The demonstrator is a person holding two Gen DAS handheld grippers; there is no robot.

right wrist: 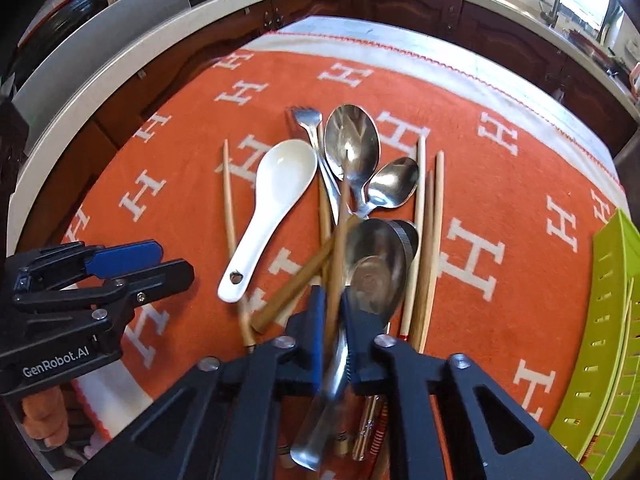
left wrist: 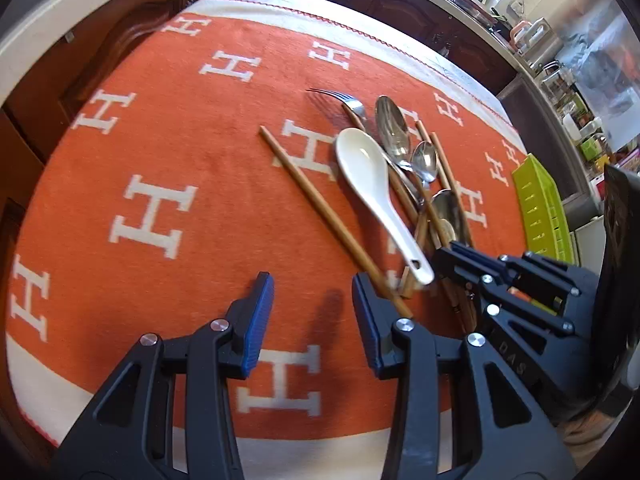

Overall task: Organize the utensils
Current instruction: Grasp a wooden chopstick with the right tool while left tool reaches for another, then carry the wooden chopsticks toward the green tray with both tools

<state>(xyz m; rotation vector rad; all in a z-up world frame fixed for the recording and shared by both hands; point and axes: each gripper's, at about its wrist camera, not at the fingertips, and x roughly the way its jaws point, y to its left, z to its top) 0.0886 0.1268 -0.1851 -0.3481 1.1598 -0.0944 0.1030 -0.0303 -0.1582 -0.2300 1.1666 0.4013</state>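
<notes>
A pile of utensils lies on an orange cloth (left wrist: 200, 168): a white ceramic spoon (right wrist: 272, 200), metal spoons (right wrist: 352, 144), a fork (right wrist: 308, 120) and several wooden chopsticks (right wrist: 430, 240). My right gripper (right wrist: 334, 308) is shut on a wooden chopstick (right wrist: 340, 240), which stands up blurred out of the pile. My left gripper (left wrist: 314, 308) is open and empty, just left of the pile, beside a loose chopstick (left wrist: 316, 204). It also shows in the right wrist view (right wrist: 132, 264). The white spoon (left wrist: 372, 184) and the right gripper (left wrist: 512, 276) show in the left wrist view.
A lime green slotted tray (right wrist: 608, 320) sits at the cloth's right edge, also in the left wrist view (left wrist: 540, 208). Dark wooden cabinets (right wrist: 400, 4) and a pale countertop (right wrist: 120, 48) ring the table on the far side.
</notes>
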